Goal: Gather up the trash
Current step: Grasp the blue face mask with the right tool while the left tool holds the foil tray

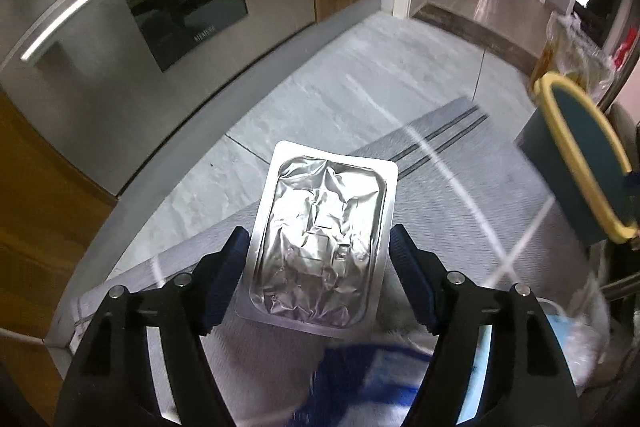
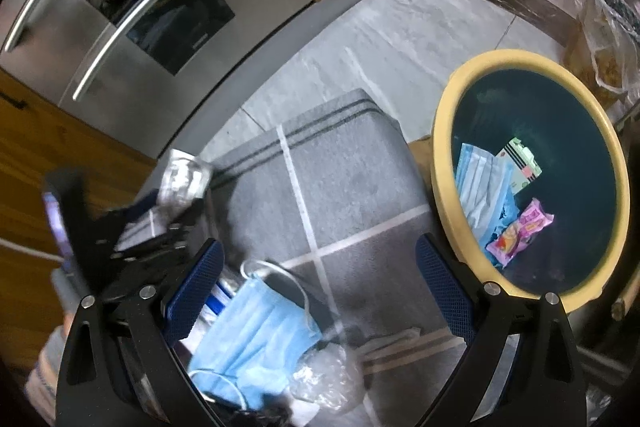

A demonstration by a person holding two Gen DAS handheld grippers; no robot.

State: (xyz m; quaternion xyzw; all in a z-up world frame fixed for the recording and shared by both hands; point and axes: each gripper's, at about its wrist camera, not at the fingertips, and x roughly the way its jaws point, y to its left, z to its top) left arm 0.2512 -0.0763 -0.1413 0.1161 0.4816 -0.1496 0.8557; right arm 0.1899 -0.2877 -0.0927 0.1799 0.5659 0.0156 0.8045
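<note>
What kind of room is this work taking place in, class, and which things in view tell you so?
Most likely a home kitchen: a stainless-steel built-in oven set in wood cabinets, a grey tiled floor with a mat, and a yellow-rimmed bin holding trash.

- The left wrist view looks forward and down along its 2 black fingers with blue pads, from close above a grey woven floor mat with white grid lines (image 1: 460, 195), facing a stainless-steel oven front with a long bar handle (image 1: 132, 27).
- At its right edge sits a dark round bin with a yellow rim (image 1: 580, 163), seen side-on and near.
- The right wrist view looks down more steeply from higher up, so the same bin (image 2: 448, 187) shows its open mouth.
- Both views share the mat (image 2: 348, 163), the oven (image 2: 160, 27), the grey tiled floor (image 1: 340, 87) and a doorway beyond.
- The right view also catches the left gripper (image 2: 160, 211), blurred, at its left side.
</note>
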